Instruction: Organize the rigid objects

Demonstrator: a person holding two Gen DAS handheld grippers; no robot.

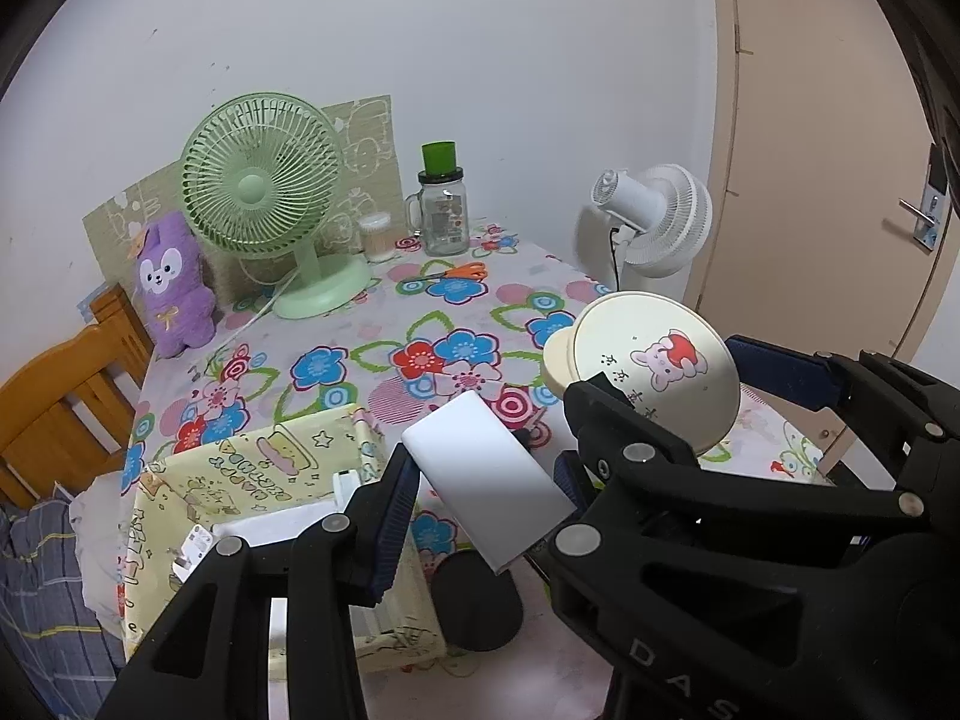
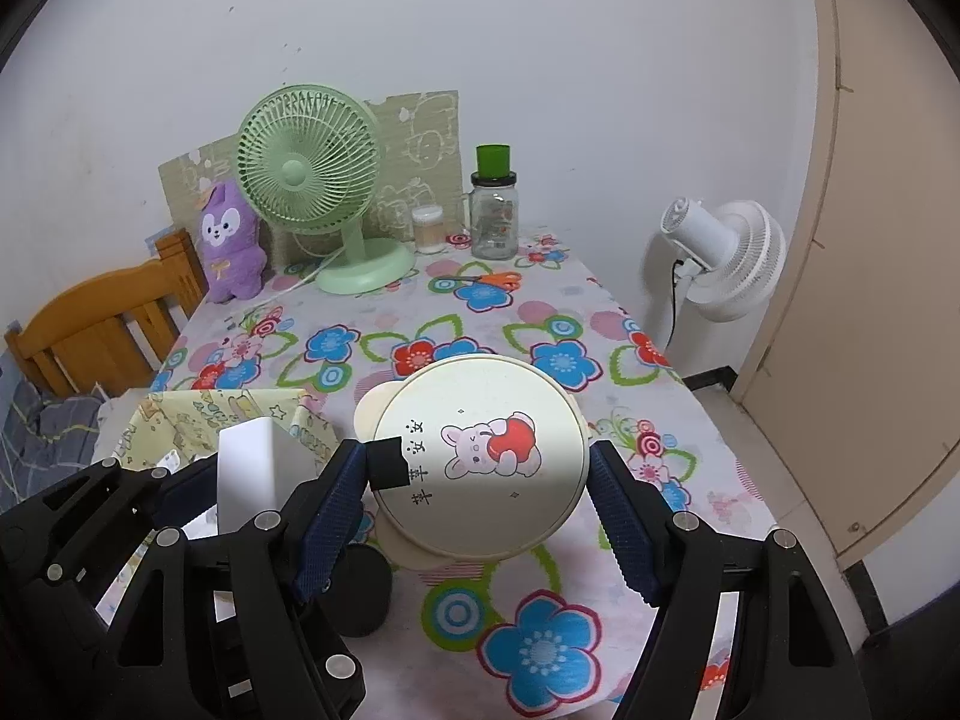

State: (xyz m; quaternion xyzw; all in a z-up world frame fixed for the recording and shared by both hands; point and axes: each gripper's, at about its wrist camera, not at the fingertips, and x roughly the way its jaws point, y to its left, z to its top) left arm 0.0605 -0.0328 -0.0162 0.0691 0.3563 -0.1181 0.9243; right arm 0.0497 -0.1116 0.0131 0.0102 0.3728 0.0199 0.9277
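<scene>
Midway, I'd judge: the left gripper clamps a flat white rectangular block at lower centre, just beside the yellow cartoon-print storage box, where white items already lie. The right gripper grips a round cream mirror with a rabbit picture, centre frame. A black cylinder waits below. Floral tablecloth; green desk fan upper left, by a white wall.

A table under a flowered cloth carries a green fan, plush, jar, tub, scissors — nearer, a yellow box and black cylinder.
</scene>
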